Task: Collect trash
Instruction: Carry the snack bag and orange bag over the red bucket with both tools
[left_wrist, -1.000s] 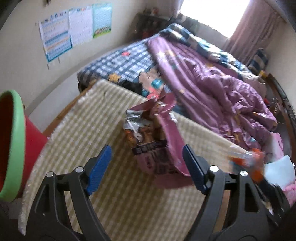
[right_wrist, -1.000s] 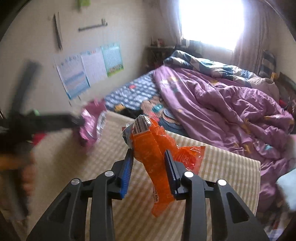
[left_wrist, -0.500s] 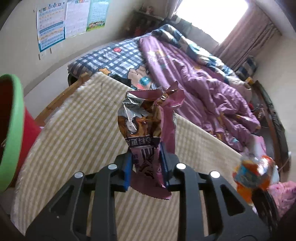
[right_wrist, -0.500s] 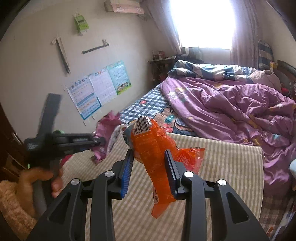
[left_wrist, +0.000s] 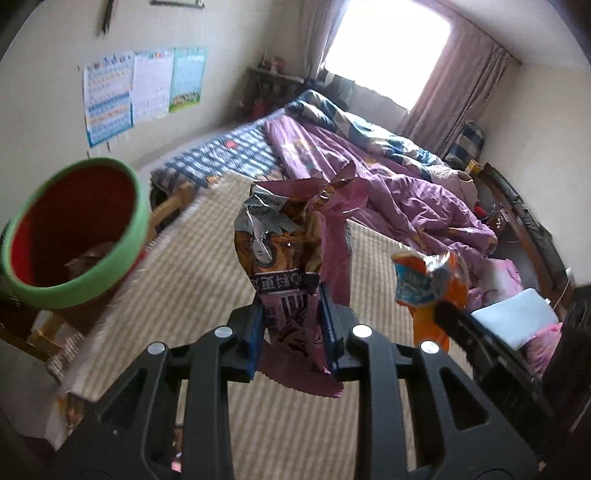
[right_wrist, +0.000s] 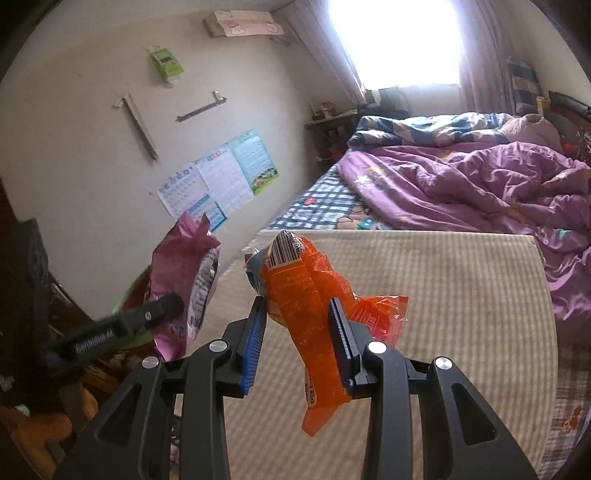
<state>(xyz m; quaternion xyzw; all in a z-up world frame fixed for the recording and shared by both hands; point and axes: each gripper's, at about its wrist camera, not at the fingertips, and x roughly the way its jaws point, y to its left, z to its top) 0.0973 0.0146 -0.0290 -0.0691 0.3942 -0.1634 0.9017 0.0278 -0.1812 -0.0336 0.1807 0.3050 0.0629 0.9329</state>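
Observation:
My left gripper (left_wrist: 291, 328) is shut on a crumpled purple snack bag (left_wrist: 291, 251), held up above the beige checked mat (left_wrist: 177, 295). To its left stands a red bin with a green rim (left_wrist: 74, 236), some trash at its bottom. My right gripper (right_wrist: 297, 341) is shut on an orange wrapper (right_wrist: 306, 306), which hangs below its blue pads. In the right wrist view the purple snack bag (right_wrist: 184, 280) and the left gripper's finger show at the left. In the left wrist view the orange wrapper (left_wrist: 424, 280) shows at the right.
A bed with a rumpled purple quilt (left_wrist: 388, 184) and a checked sheet lies beyond the mat. Posters (left_wrist: 140, 88) hang on the left wall. A wooden frame edge (left_wrist: 166, 210) runs beside the bin. Pink and white items (left_wrist: 517, 317) lie at the right.
The left gripper closed on the purple bag and lifted it off the mat toward the bin. The right gripper rose with the orange wrapper still in it.

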